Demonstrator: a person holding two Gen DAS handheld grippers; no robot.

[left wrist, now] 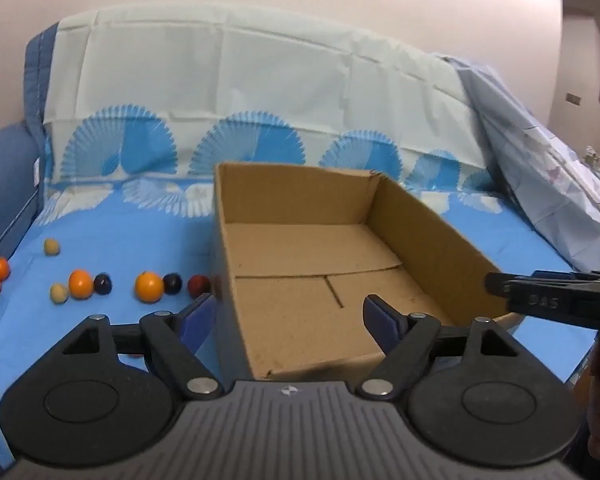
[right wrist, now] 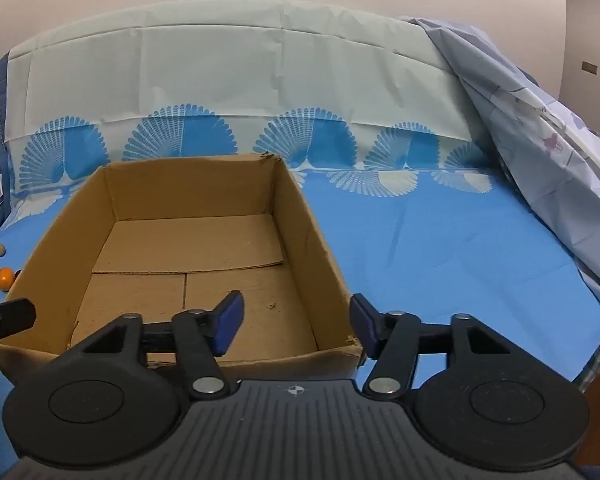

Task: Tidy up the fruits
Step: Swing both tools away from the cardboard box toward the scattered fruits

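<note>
An open, empty cardboard box (left wrist: pixel 420 232) stands on the blue sheet; it also shows in the right wrist view (right wrist: pixel 312 240). Left of it lie small fruits: oranges (left wrist: pixel 148 287), dark plums (left wrist: pixel 172 283), a red one (left wrist: pixel 198 285) and pale ones (left wrist: pixel 52 246). My left gripper (left wrist: pixel 286 316) is open and empty, straddling the box's near left wall. My right gripper (right wrist: pixel 296 326) is open and empty, straddling the box's near right corner; it also shows in the left wrist view (left wrist: pixel 540 298). An orange (right wrist: pixel 5 276) shows left of the box in the right wrist view.
A white and blue patterned cloth (left wrist: pixel 240 92) covers the backrest behind the box. A crumpled pale sheet (right wrist: pixel 540 152) hangs at the right. A blue cushion (left wrist: pixel 4 184) stands at the far left. The sheet's front edge (right wrist: pixel 596 344) drops off at the right.
</note>
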